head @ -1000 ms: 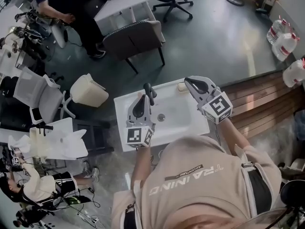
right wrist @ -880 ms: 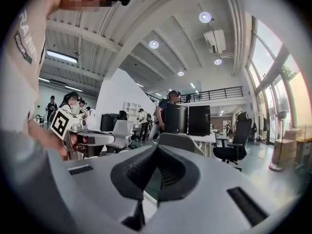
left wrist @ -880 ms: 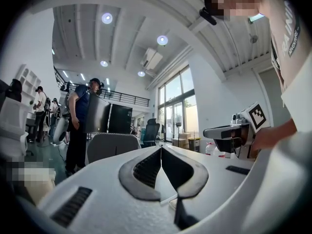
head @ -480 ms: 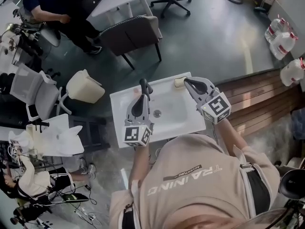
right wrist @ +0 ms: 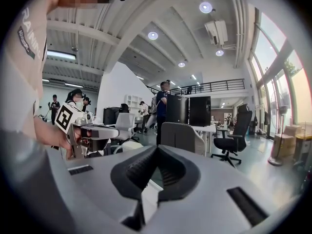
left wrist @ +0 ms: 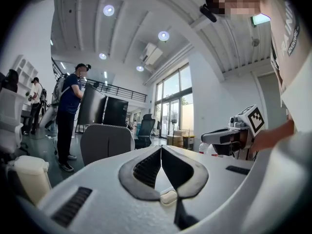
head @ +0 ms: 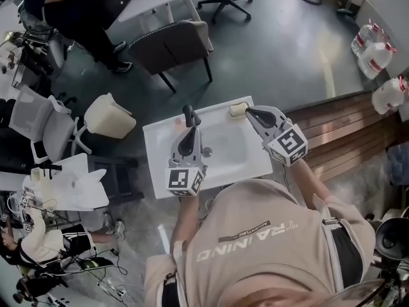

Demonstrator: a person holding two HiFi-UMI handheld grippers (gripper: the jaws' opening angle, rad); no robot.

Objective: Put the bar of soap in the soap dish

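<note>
A cream bar of soap (head: 238,109) lies on the far right corner of the white sink (head: 249,165). My right gripper (head: 249,112) is shut and empty, its tips just right of the soap. In the right gripper view its jaws (right wrist: 157,148) meet with nothing between them. My left gripper (head: 187,112) hovers over the sink's far left part, shut and empty; its pads (left wrist: 161,148) touch. A small pinkish thing (head: 178,124) on the far left rim may be the soap dish; I cannot tell for sure. The left gripper view shows the right gripper (left wrist: 229,136) off to the right.
The drain (head: 206,151) sits mid-basin. Beyond the sink stand a grey chair (head: 171,47), a white bin (head: 110,116) and a white table (head: 163,5). A wooden platform (head: 345,133) and water bottles (head: 370,53) are at the right. People stand at the far left.
Both grippers have sunk a little toward the sink and stay shut. The right gripper's tips now sit closer beside the soap. The soap has not moved on the sink.
</note>
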